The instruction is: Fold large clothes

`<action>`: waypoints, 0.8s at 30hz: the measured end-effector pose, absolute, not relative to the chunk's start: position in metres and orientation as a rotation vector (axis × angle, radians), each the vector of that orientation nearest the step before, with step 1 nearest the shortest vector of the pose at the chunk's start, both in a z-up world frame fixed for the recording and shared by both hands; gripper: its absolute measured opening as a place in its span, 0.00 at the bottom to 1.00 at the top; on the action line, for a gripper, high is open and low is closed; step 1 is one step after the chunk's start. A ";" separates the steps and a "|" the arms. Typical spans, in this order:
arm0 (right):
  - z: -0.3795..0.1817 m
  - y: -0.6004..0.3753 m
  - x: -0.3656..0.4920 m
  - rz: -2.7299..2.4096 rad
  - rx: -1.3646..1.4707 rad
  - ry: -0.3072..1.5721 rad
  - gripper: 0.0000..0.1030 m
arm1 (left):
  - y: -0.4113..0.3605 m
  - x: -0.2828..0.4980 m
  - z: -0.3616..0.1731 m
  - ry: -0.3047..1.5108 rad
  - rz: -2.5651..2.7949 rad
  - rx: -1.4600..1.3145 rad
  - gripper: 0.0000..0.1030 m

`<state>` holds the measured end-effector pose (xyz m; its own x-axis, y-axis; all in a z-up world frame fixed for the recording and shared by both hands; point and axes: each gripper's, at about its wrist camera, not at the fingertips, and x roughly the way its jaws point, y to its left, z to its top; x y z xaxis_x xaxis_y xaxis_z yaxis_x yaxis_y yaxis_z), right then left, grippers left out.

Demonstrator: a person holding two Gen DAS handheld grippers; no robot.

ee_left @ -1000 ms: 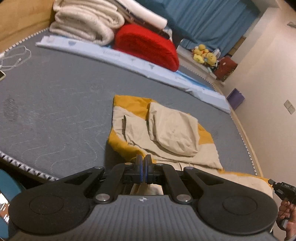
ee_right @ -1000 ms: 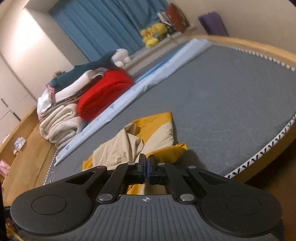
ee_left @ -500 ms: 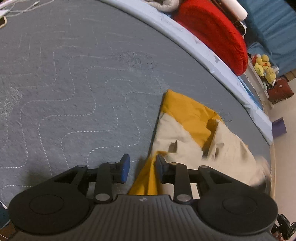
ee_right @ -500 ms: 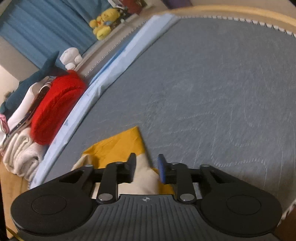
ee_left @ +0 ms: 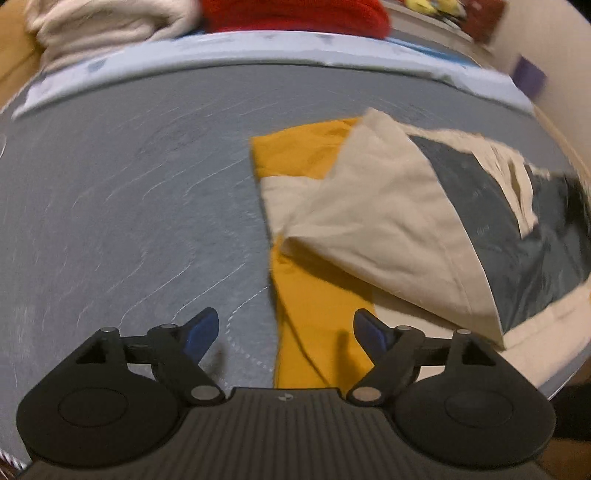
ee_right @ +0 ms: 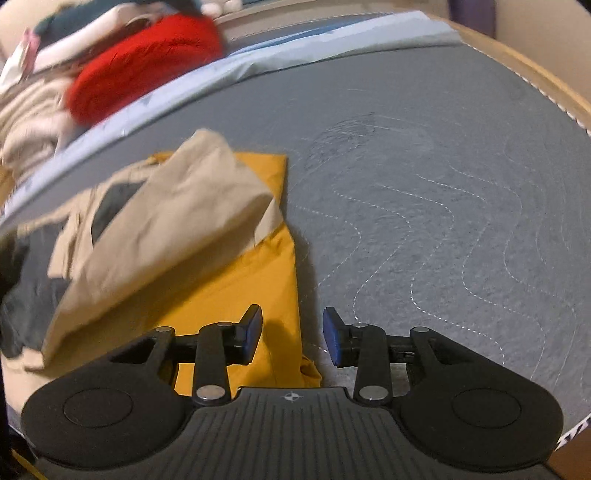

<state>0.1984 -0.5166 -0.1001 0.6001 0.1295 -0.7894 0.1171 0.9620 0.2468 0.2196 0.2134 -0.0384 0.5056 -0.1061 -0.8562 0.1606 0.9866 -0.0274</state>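
A large yellow and beige garment [ee_left: 332, 236] lies folded on the grey quilted mattress [ee_left: 129, 206], with a beige panel on top and a dark part at the right. It also shows in the right wrist view [ee_right: 207, 258]. My left gripper [ee_left: 284, 330] is open and empty, just above the garment's yellow left edge. My right gripper [ee_right: 291, 334] is open and empty, straddling the garment's yellow right edge near a small bunched corner.
A red cushion [ee_right: 144, 62] and a pile of folded cream blankets [ee_left: 103, 26] sit at the far side behind a light blue sheet strip [ee_left: 280, 48]. The wooden bed frame [ee_right: 535, 74] curves along the right. Bare mattress [ee_right: 443, 206] spreads to the right of the garment.
Both grippers, shut on the garment's edge a second ago, carried it forward over the mattress, then opened and let go. The garment now lies folded flat, and both views are lower and closer.
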 end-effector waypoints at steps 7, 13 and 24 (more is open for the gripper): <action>-0.109 -0.499 0.219 0.023 0.176 0.926 0.40 | 0.166 0.231 -0.069 1.021 -0.185 0.292 0.82; -0.114 -0.487 0.253 0.047 0.114 0.907 0.40 | 0.158 0.263 -0.065 0.928 -0.148 0.283 0.82; -0.111 -0.492 0.302 0.075 0.144 0.809 0.41 | 0.159 0.312 -0.052 0.846 -0.187 0.093 0.65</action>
